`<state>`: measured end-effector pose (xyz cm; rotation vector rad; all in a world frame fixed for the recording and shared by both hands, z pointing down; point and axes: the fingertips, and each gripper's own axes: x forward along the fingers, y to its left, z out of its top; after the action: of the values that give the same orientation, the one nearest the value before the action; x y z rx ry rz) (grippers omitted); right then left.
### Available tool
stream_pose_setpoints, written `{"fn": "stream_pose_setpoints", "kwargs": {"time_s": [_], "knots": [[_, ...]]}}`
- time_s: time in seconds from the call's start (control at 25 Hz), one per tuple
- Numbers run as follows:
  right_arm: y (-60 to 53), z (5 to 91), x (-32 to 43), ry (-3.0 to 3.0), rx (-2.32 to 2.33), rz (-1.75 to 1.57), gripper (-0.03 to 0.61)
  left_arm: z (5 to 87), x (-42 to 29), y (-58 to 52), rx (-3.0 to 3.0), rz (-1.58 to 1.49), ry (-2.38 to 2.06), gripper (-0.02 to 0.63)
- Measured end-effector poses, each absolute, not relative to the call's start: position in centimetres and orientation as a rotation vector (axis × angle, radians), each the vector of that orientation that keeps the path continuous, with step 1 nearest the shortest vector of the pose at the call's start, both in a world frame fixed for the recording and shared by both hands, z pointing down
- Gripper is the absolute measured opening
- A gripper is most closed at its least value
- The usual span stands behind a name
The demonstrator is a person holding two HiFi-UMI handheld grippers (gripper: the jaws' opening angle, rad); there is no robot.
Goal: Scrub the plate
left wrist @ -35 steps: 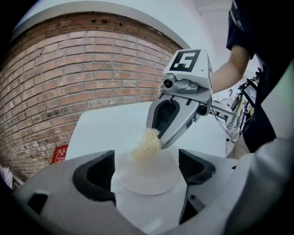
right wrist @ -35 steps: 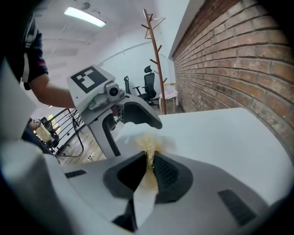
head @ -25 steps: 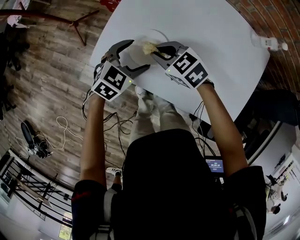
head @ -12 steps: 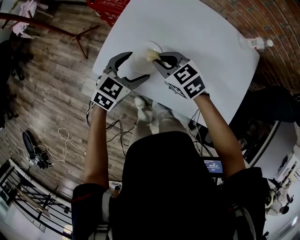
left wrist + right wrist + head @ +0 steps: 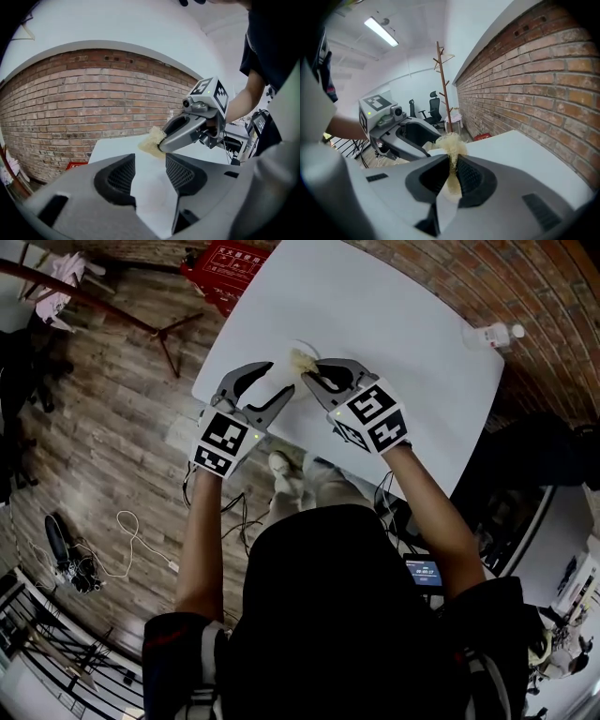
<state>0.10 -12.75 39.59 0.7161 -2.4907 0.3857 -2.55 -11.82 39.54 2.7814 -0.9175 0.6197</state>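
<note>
I'm just half-closing the empty left gripper [image 5: 283, 378] around the plate [image 5: 279, 364] at the tabletop's corner to steady it, my right gripper [image 5: 307, 367] pinching the scrubber [image 5: 451, 143].

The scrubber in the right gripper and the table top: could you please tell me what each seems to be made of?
Scrubber: probably a natural fibre such as loofah. It is pale yellow and matte, with loose, frayed strands.
Table top: a smooth, white, matte surface, likely laminate or painted board. No grain shows.
</note>
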Motion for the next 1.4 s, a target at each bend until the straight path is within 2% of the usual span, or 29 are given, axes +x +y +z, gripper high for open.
{"fn": "stream_pose_setpoints", "kwargs": {"time_s": [0.12,0.28,0.68,1.4], "knots": [[-12.7,38.6,-0.4,-2.502,0.718,0.346,0.054,38.5,-2.9,-11.9,2.78,0.584,-0.973,0.161],[-12.4,36.9,-1.0,-2.543,0.732,0.342,0.054,37.0,-3.1,-11.5,2.77,0.531,-1.026,0.103],[-12.4,34.1,-3.6,-2.608,0.77,0.332,0.054,34.4,-4.7,-10.2,2.79,0.409,-1.036,0.032],[-10.5,32.8,-6.0,-2.641,0.86,0.307,0.054,33.7,-8.9,-8.4,2.758,0.327,-1.09,0.02]]}}
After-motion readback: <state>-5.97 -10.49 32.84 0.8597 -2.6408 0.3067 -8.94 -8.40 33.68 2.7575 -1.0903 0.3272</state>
